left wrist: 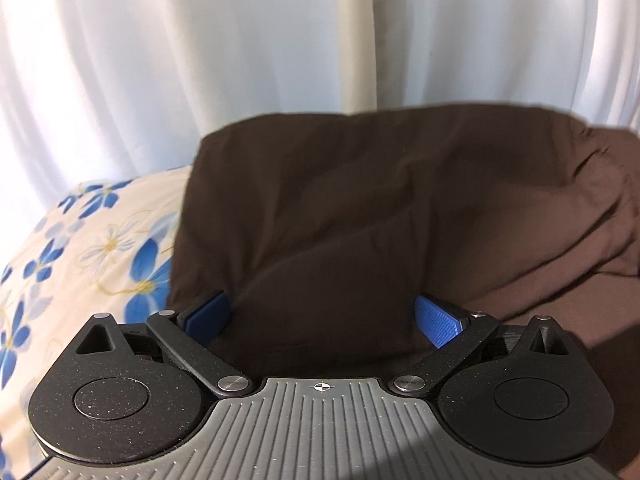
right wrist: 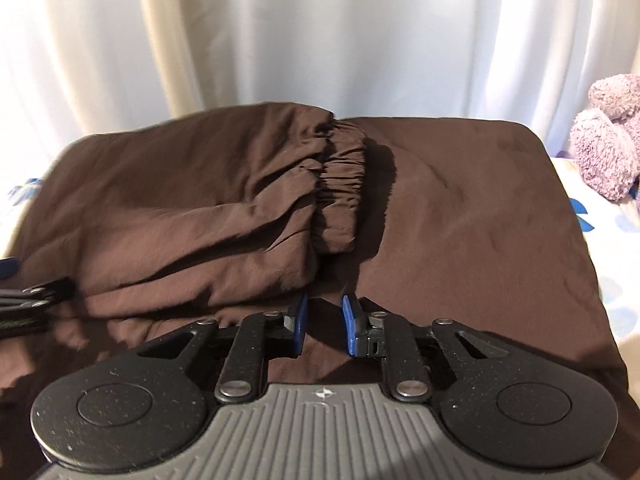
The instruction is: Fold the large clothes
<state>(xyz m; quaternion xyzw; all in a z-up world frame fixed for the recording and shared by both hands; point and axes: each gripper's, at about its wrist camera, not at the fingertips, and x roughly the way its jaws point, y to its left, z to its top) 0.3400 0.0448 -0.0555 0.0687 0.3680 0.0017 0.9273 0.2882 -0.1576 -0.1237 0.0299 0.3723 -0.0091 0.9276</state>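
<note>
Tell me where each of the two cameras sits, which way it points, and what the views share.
Left wrist: sits on the left gripper, looking forward over the brown garment toward the white curtain; its wide-open blue pads show.
Right wrist: sits on the right gripper, facing the garment's elastic cuff; narrowly parted pads show, the left gripper peeks in at the left edge, and a purple plush toy sits right.
Shared: garment, curtain, floral bedsheet.

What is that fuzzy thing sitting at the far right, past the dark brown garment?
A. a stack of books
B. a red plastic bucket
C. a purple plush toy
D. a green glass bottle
C: a fluffy purple plush toy sits at the right edge, beyond the dark brown garment, on the floral bedsheet.
</note>
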